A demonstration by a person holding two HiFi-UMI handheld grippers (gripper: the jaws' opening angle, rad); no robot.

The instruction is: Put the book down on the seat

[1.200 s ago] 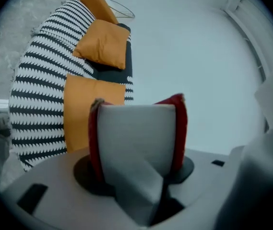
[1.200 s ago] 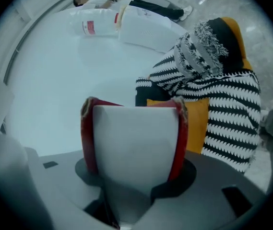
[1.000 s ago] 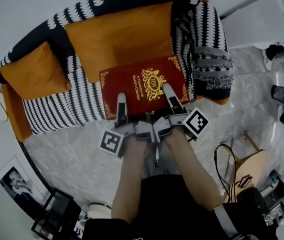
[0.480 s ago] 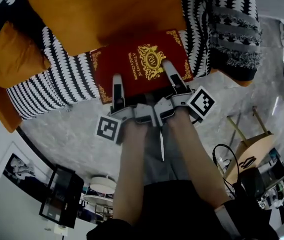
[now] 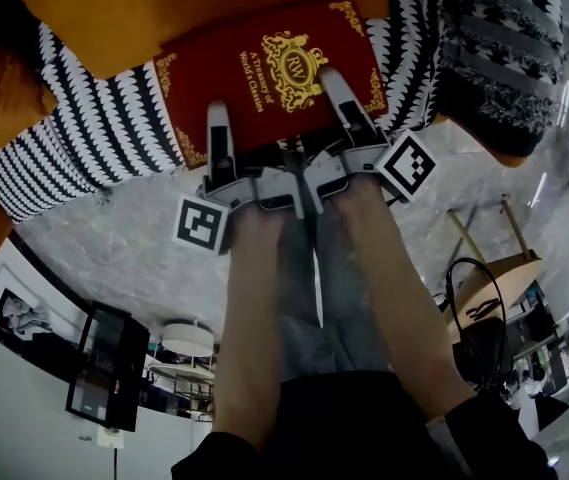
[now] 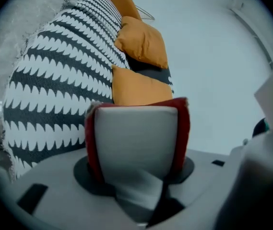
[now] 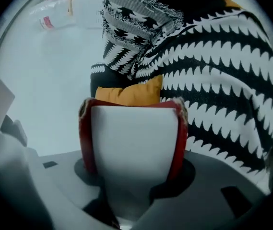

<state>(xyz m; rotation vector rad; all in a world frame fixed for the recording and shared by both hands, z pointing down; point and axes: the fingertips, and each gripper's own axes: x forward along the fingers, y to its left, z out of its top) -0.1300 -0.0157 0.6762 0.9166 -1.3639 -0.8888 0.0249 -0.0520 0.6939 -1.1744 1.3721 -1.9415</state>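
Left gripper point(image 5: 218, 133) and right gripper point(image 5: 334, 88), side by side, each clamp the book's point(image 5: 264, 68) near edge; sofa point(image 5: 94, 138) directly ahead.

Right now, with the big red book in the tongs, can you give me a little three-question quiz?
1. True or false: only the left tongs grip the red book.
2. Pick one: the sofa cushion just past the book is A green, B orange, C blue.
3. Fill in: the sofa cover beside the book is black and ____.

Key:
1. False. The right tongs are clamped on it too.
2. B.
3. White.
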